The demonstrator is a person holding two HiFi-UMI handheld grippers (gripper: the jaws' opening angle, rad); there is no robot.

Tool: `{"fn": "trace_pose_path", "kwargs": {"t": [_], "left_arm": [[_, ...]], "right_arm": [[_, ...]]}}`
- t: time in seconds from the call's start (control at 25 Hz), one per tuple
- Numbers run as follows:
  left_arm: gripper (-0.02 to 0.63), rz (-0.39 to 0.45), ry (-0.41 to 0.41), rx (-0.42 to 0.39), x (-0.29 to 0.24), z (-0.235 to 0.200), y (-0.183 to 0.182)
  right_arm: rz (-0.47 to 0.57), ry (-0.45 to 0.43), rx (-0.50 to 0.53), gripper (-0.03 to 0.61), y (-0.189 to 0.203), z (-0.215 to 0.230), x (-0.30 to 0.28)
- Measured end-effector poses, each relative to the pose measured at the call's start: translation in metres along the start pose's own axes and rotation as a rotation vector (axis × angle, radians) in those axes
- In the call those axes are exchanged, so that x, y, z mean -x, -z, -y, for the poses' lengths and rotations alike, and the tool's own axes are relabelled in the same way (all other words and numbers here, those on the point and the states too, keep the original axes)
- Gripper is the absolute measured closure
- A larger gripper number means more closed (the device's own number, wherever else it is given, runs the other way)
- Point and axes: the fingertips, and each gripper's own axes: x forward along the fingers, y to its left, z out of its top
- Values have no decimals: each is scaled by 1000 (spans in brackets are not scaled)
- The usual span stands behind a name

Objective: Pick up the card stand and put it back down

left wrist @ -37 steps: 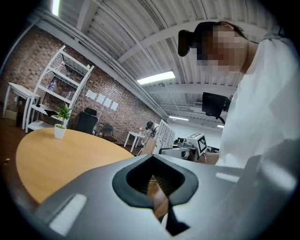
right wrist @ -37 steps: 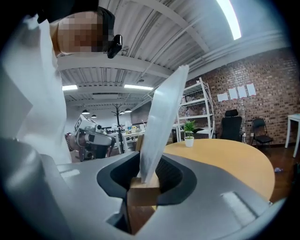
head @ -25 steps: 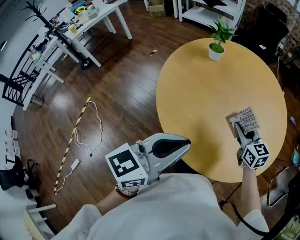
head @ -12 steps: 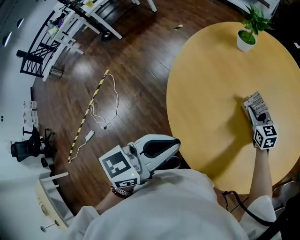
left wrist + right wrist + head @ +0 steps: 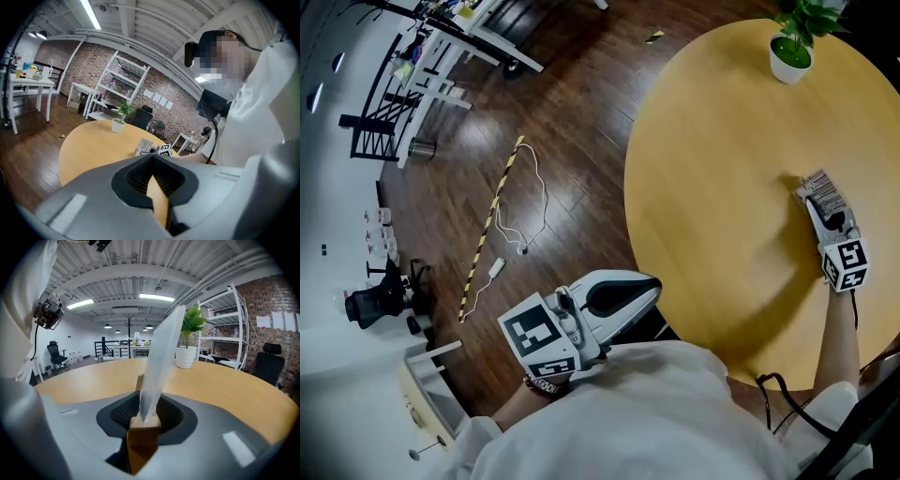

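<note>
The card stand is a small wooden block with a pale card standing in its slot. My right gripper is shut on the block over the right side of the round yellow table; I cannot tell whether the block touches the top. In the left gripper view, the stand shows small beside the right gripper's marker cube. My left gripper hangs off the table's near-left edge, close to the person's body, jaws together with nothing in them.
A potted plant in a white pot stands at the table's far edge. On the dark wood floor to the left lie a white cable and a yellow-black striped strip. White desks stand at the far left.
The head view has swung, so the table sits further right and higher in it. The right gripper stays shut on the card stand in about the same part of the table. The left gripper has barely moved.
</note>
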Motion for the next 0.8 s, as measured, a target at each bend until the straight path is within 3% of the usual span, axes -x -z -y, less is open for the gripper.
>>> {"fn": "trace_pose_path", "kwargs": {"t": [0.28, 0.4, 0.52, 0.64, 0.8], "left_arm": [[626, -17, 8, 15, -4, 0, 4], [624, -21, 34, 14, -2, -3, 5], [624, -14, 78, -4, -2, 3, 8], [624, 25, 132, -48, 1, 12, -2], [625, 60, 201, -119, 33, 26, 4]], "right_arm": [[19, 57, -39, 407, 0, 1, 14], [17, 126, -60, 399, -1, -4, 31], [29, 253, -184, 382, 11, -3, 71], [113, 402, -312, 381, 5, -7, 137], [296, 511, -374, 304, -40, -72, 232]]}}
